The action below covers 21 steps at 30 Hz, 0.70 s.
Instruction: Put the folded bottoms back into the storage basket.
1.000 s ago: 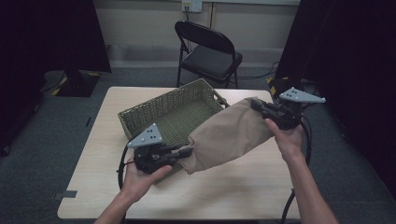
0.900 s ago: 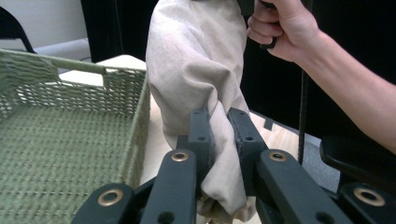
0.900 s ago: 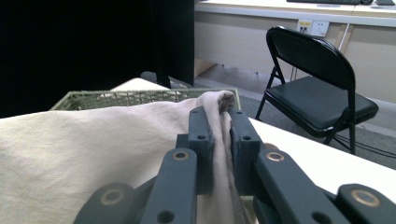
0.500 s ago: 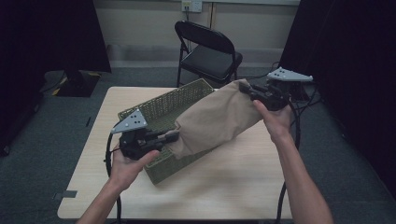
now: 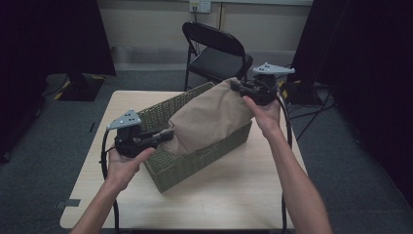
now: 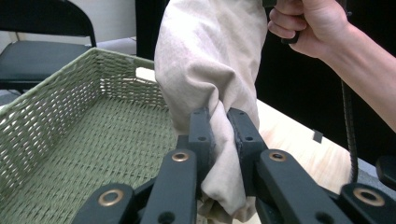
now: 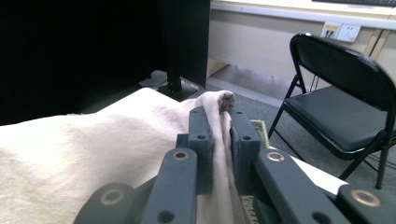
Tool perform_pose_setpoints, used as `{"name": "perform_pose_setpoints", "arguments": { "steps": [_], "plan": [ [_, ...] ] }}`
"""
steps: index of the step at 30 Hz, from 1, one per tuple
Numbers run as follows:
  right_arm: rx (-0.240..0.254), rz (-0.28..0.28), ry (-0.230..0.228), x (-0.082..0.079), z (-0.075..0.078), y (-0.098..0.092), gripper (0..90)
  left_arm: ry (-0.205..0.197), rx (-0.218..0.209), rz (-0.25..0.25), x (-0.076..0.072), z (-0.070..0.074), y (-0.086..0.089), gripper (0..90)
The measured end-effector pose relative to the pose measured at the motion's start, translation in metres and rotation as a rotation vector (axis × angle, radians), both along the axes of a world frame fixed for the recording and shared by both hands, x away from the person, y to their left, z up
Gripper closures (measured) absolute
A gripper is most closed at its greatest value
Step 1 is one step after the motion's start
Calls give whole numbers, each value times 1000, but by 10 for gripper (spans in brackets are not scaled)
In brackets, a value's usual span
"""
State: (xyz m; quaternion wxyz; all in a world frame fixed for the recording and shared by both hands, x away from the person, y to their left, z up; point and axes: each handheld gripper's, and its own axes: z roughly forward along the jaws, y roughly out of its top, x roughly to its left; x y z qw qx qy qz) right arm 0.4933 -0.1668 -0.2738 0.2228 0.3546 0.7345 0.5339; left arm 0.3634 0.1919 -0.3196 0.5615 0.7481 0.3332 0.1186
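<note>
A beige cloth hangs stretched between both grippers above a green woven basket on the wooden table. My left gripper is shut on the cloth's near lower end, over the basket's left part. In the left gripper view the cloth is pinched between the black jaws of the left gripper, with the basket floor below. My right gripper is shut on the far upper end, above the basket's back right corner. The right gripper view has bunched fabric squeezed in the right gripper.
A black folding chair stands behind the table. Bare tabletop lies in front of and to the right of the basket. Dark curtains flank the room, and a cable trails from the right gripper.
Both hands carried the cloth left and away, from the table beside the basket to over the basket. The right gripper also rose a little. Both grips stayed shut.
</note>
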Motion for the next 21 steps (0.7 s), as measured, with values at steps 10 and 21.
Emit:
{"name": "perform_pose_setpoints", "arguments": {
  "steps": [10, 21],
  "plan": [
    [-10, 14, 39, 21, -19, 24, 819, 40, 13, 42, 13, -17, 16, 815],
    [-23, 18, 81, 32, -43, 37, 819, 89, 22, 71, 19, -38, 22, 815]
  ]
}}
